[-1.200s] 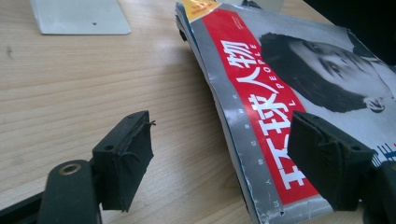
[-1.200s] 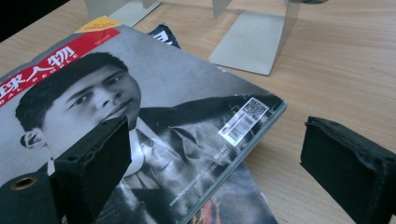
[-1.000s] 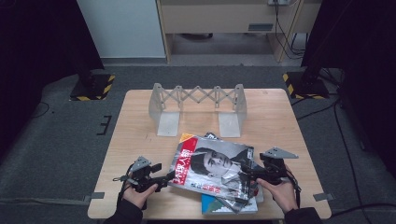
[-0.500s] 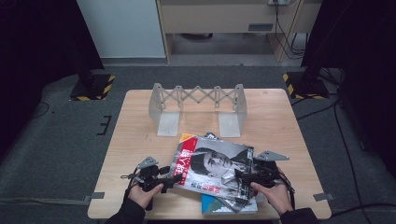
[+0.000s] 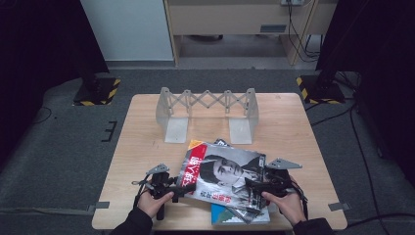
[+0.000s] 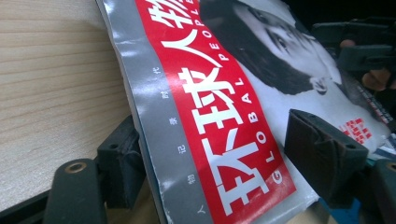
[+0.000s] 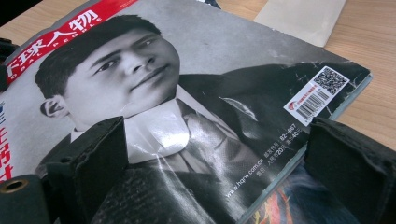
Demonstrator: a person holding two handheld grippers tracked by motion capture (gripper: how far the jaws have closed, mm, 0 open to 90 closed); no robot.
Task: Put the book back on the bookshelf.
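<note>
I'm sitting at the near edge of the wooden table [image 5: 147,147], working a stack of magazines. Starting left: my left gripper [image 5: 177,187] is lying level, pointing right at the red-banded end of the top magazine [image 5: 222,176]. In the left gripper view its jaws are standing wide, one on each side of that end, the cover's grey spine strip running up between them; the left jaw looks close to the spine edge, maybe touching, the right one is hovering clear over the cover. No squeeze I can confirm, so I'm calling it open around the edge.

The magazine is lying tilted, long axis running left-right between my two hands, red band toward the left gripper, barcode corner toward the right. Both hands are about equally near their own ends.

Right side: my right gripper [image 5: 253,186] is pointing left at the dark lower part of the cover. In the right gripper view the jaws are also spread wide, one over the cover, one off the barcode edge; pads aren't pressing that I can see.

Under it, a blue-covered magazine [image 5: 220,214] is poking out near the table edge, mostly covered. Behind, the expandable book rack [image 5: 208,100] is standing empty, well apart.

Hard to tell: whether either lower jaw is actually under the cover, and how many magazines are stacked.
</note>
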